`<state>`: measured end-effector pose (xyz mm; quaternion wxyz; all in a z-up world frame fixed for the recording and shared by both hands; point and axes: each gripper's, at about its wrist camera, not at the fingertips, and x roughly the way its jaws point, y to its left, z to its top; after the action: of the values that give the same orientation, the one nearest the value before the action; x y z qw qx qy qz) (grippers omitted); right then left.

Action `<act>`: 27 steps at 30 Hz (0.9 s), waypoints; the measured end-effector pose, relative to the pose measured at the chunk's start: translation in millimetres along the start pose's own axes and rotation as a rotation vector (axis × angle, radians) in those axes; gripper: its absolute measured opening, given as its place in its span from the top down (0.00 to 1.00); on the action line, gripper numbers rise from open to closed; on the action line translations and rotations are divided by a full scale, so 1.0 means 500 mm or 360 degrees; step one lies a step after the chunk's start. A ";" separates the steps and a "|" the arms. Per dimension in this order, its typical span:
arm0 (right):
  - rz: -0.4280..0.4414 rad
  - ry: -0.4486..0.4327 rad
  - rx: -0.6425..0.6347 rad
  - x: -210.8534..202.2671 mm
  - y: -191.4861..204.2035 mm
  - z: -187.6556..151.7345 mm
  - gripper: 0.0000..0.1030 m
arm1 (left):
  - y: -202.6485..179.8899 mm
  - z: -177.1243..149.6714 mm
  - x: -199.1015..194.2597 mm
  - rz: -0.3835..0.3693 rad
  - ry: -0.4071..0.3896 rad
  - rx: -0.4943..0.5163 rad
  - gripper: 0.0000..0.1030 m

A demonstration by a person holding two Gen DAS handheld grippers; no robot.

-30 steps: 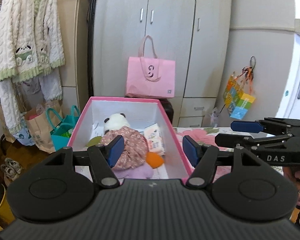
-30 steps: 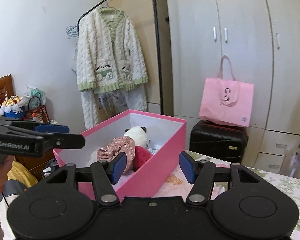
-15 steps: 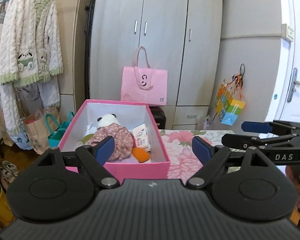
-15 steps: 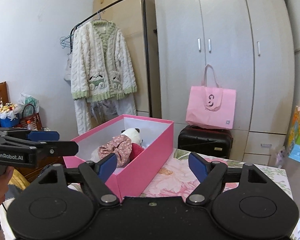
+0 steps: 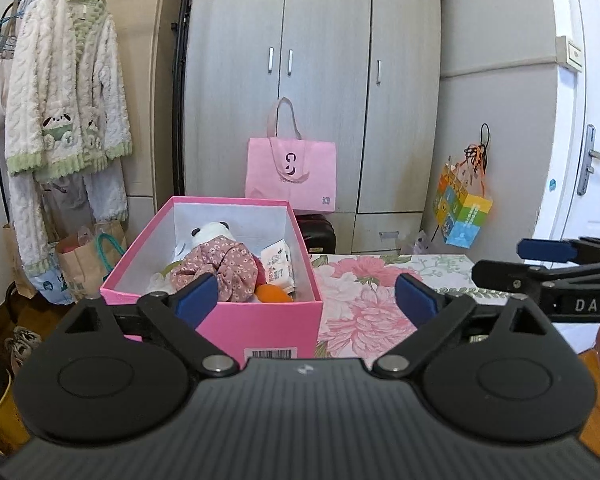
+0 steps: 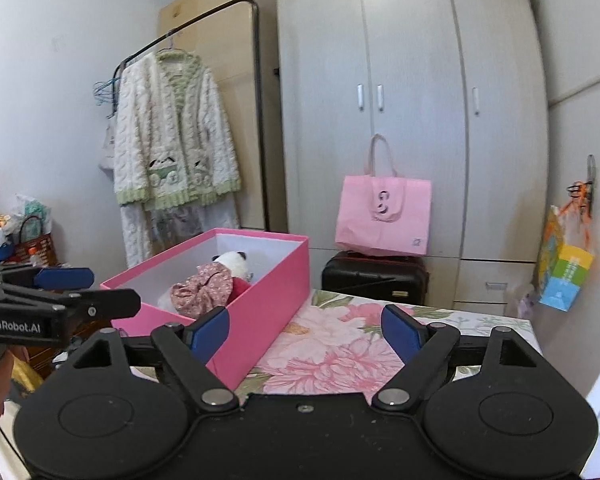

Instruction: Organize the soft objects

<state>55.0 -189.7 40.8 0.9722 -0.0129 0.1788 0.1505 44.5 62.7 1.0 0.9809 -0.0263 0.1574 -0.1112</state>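
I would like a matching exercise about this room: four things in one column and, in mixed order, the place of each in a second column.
Things:
1. panda plush
2. pink tote bag
3. knitted cardigan
4. colourful paper bag

Places:
A. hangs from a wall hook
B. lies inside the pink box
C. hangs on the clothes rail
D. stands on the black suitcase

Pairs: 1-B, 2-D, 3-C, 4-A

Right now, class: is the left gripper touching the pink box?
Apart. The right wrist view shows the left gripper off to the side of the pink box, with bare background between them; its fingers hold nothing.
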 end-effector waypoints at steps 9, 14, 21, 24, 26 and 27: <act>-0.0220 0.0128 0.0035 -0.017 0.005 -0.003 0.00 | -0.019 0.005 -0.018 0.0143 -0.0076 0.0034 0.00; -0.0288 0.0143 0.0154 -0.029 -0.011 -0.003 0.00 | -0.015 0.006 -0.016 0.0153 -0.0057 0.0000 0.00; -0.0206 0.0091 0.0234 -0.051 -0.009 -0.018 0.00 | -0.025 -0.006 -0.010 0.0187 0.0036 0.0009 0.00; -0.0272 0.0067 0.0191 -0.057 0.003 -0.021 0.00 | -0.030 -0.013 -0.019 0.0221 0.0001 0.0027 0.00; -0.0316 0.0064 0.0162 -0.061 0.009 -0.023 0.00 | -0.032 -0.015 -0.023 0.0229 -0.0003 0.0031 0.00; -0.0334 0.0068 0.0149 -0.061 0.011 -0.025 0.00 | -0.031 -0.017 -0.027 0.0225 -0.0004 0.0028 0.00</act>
<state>21.8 -194.0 39.7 0.9781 0.0106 0.2040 0.0389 26.3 50.3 -1.5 0.9867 -0.0068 0.1566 -0.0430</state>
